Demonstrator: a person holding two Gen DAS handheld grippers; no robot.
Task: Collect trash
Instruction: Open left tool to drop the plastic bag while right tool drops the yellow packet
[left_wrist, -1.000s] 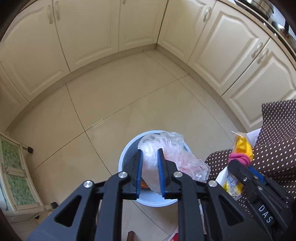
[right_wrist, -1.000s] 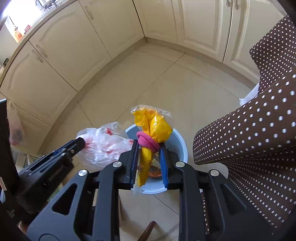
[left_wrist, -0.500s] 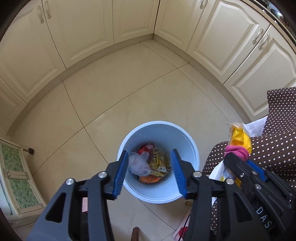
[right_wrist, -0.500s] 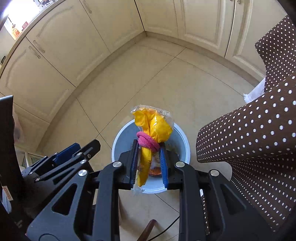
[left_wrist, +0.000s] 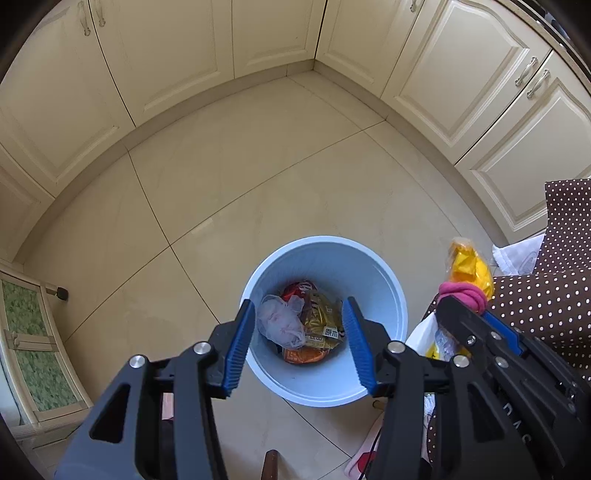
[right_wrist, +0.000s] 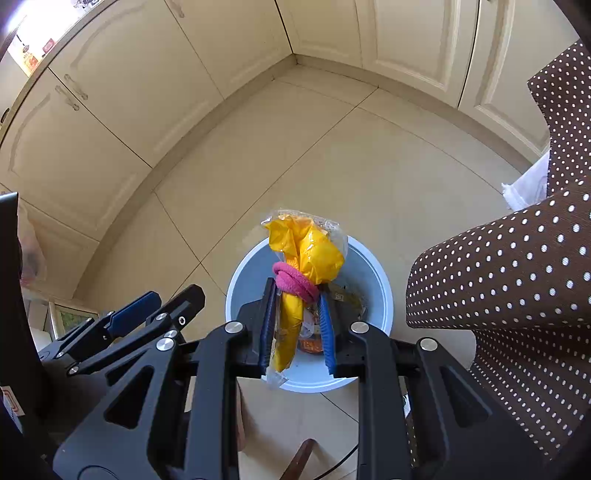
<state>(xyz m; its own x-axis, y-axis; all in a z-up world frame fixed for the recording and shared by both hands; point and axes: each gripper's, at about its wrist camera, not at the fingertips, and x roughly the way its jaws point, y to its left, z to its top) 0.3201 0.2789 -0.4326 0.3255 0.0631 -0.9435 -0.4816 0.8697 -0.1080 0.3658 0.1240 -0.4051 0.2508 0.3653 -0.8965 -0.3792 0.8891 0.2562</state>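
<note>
The yellow bag (right_wrist: 308, 258) is pinched by the right gripper (right_wrist: 297, 325) above the bin (right_wrist: 384, 291); released off-centre, it may catch the near rim. The left gripper (left_wrist: 297, 343) is held wide, empty.

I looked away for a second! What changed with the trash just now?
The left gripper opened and let go of the crumpled clear plastic bag, which fell into the blue bin. The right gripper stayed shut on the yellow bag above it.

Bright daylight; sharp focus (edges bowed) — dark corners
</note>
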